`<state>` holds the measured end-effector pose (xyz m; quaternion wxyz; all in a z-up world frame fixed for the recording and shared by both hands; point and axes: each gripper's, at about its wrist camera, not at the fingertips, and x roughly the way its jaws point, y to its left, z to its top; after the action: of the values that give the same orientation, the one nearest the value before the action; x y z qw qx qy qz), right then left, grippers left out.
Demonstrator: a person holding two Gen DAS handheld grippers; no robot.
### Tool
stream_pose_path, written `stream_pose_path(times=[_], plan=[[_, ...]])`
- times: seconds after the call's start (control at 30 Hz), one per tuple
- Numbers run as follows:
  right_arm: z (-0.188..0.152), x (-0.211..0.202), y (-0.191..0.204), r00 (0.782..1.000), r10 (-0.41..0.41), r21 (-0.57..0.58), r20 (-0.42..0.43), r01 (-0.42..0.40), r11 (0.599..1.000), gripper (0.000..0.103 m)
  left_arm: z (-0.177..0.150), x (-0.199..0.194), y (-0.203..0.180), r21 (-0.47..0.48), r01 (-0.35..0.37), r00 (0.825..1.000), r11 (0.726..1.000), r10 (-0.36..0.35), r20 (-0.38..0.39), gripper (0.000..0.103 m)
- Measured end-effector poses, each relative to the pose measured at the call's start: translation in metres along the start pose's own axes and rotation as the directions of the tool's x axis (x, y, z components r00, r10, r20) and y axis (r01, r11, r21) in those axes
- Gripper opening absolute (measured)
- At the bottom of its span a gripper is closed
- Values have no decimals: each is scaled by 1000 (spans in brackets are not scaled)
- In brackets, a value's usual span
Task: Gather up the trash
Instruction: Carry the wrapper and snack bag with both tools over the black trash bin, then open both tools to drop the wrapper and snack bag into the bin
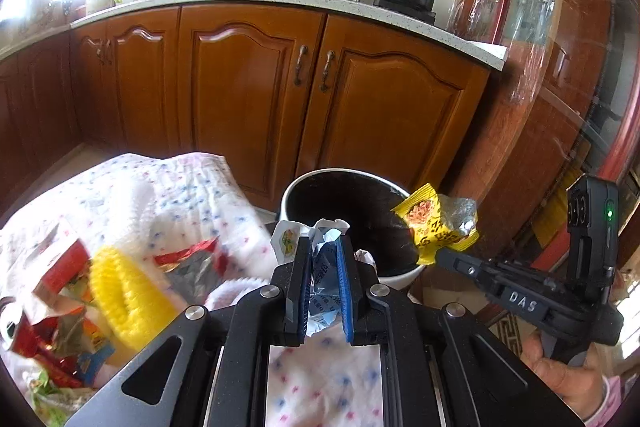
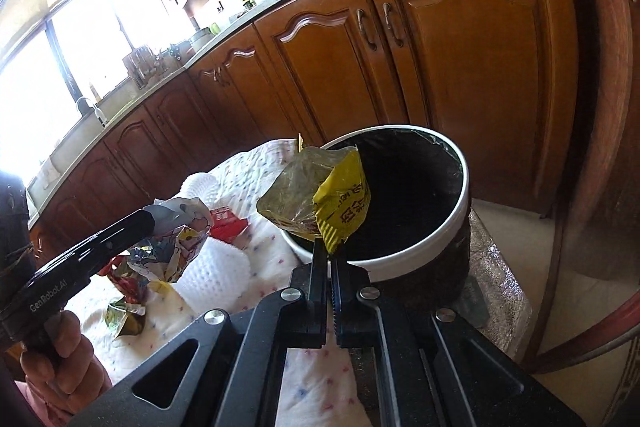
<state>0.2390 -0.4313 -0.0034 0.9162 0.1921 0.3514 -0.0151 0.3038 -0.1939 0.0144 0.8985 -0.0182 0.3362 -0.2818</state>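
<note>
From my left wrist view the red and green wrappers (image 1: pixel 48 311) at the lower left are smeared by blur and cut by the frame edge, so I cannot read them. The black liner hides the floor of the bin (image 1: pixel 304 183). The print on the crumpled white wrapper (image 1: pixel 324 267) is too creased to read; the window (image 2: pixel 80 39) is blown out white
</note>
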Motion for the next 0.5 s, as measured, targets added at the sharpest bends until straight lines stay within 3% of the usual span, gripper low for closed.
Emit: stream_pose_path(times=[0.5], plan=[[36, 49, -47, 993, -64, 38, -98, 68, 997, 2, 62, 122, -3, -21, -3, 996, 1000, 2, -88, 12]])
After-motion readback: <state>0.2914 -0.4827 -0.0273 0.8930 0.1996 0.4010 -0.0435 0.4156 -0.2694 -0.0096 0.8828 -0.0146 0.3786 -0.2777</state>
